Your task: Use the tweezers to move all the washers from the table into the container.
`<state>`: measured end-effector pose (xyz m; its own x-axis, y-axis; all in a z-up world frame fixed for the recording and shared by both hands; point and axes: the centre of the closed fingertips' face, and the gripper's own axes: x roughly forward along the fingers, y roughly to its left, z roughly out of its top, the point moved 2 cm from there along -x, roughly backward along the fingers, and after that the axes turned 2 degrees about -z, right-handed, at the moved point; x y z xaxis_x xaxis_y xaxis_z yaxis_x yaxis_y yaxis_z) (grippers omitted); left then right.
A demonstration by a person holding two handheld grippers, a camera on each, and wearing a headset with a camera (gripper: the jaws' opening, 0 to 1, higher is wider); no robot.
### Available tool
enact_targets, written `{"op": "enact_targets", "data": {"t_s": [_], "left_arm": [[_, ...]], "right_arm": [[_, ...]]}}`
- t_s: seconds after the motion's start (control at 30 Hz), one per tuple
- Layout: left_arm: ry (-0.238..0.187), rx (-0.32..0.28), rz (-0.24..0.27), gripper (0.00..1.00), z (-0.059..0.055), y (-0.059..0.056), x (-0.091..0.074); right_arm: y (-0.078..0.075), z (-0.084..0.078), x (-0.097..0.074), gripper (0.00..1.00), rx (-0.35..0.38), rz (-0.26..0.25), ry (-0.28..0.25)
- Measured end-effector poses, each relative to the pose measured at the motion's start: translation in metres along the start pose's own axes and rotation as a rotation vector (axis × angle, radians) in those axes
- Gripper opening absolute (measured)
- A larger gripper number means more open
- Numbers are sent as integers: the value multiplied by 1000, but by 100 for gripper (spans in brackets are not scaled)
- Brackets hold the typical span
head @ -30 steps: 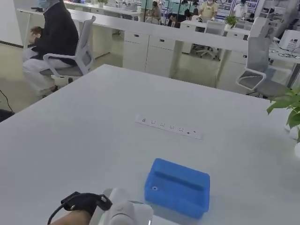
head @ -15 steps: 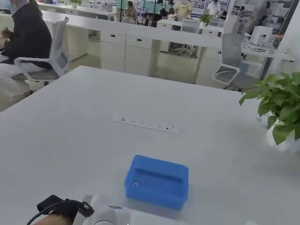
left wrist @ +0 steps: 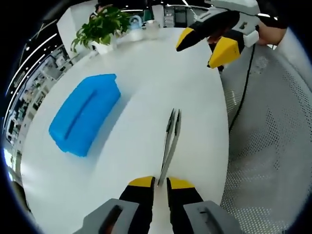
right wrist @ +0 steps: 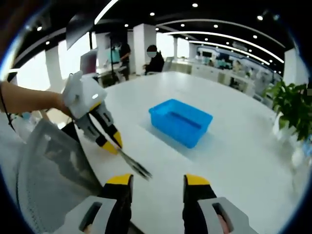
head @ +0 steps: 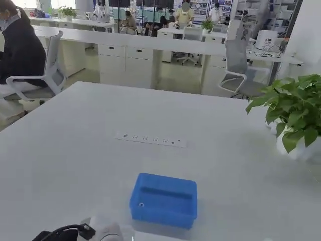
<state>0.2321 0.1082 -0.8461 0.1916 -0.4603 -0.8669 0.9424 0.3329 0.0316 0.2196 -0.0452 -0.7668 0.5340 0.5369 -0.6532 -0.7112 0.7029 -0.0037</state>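
Observation:
The blue container (head: pixel 163 201) sits on the white table (head: pixel 90 150) with one small washer (head: pixel 141 204) inside near its left wall. My left gripper (left wrist: pixel 161 183) is shut on the metal tweezers (left wrist: pixel 169 141), which point forward along the table's edge. The container (left wrist: pixel 85 117) lies to their left. My right gripper (right wrist: pixel 158 180) is open and holds nothing. It faces the left gripper (right wrist: pixel 105 129), the tweezers (right wrist: pixel 134 166) and the container (right wrist: pixel 180 119) beyond. It hangs open ahead (left wrist: pixel 214 41) in the left gripper view. A gripper's white body (head: pixel 100 233) shows at the head view's bottom edge.
A power strip (head: pixel 150 139) is set into the table's middle. A potted plant (head: pixel 293 113) stands at the right edge. A mesh chair (left wrist: pixel 273 146) sits beside the table's near edge. Desks, office chairs and seated people fill the room behind.
The head camera has swung right, bringing the plant into view and shifting the container left in the picture. The gripper at the bottom edge now sits lower in the frame.

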Motion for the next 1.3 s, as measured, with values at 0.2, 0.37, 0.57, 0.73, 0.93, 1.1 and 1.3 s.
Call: {"op": "enact_targets", "data": {"t_s": [0.2, 0.37, 0.57, 0.73, 0.93, 1.1, 1.3], "left_arm": [[-149, -198, 94, 28, 9, 7, -22], [-310, -431, 191, 48, 14, 15, -56], [-464, -642, 313, 71, 14, 25, -98], [-535, -690, 402, 91, 15, 22, -132], [-553, -706, 622, 99, 4, 25, -168], [-566, -722, 708, 99, -3, 27, -185], [-637, -778, 741, 99, -3, 23, -198]], "right_arm": [[-11, 6, -7, 50, 28, -58, -42], [-20, 11, -15, 60, 104, -79, -82], [-28, 19, -28, 68, 145, -100, -123], [-33, 27, -35, 79, 171, -119, -152], [-35, 40, -43, 88, 188, -147, -209], [-36, 40, -47, 98, 196, -159, -223], [-44, 34, -52, 99, 224, -191, -231]]}}
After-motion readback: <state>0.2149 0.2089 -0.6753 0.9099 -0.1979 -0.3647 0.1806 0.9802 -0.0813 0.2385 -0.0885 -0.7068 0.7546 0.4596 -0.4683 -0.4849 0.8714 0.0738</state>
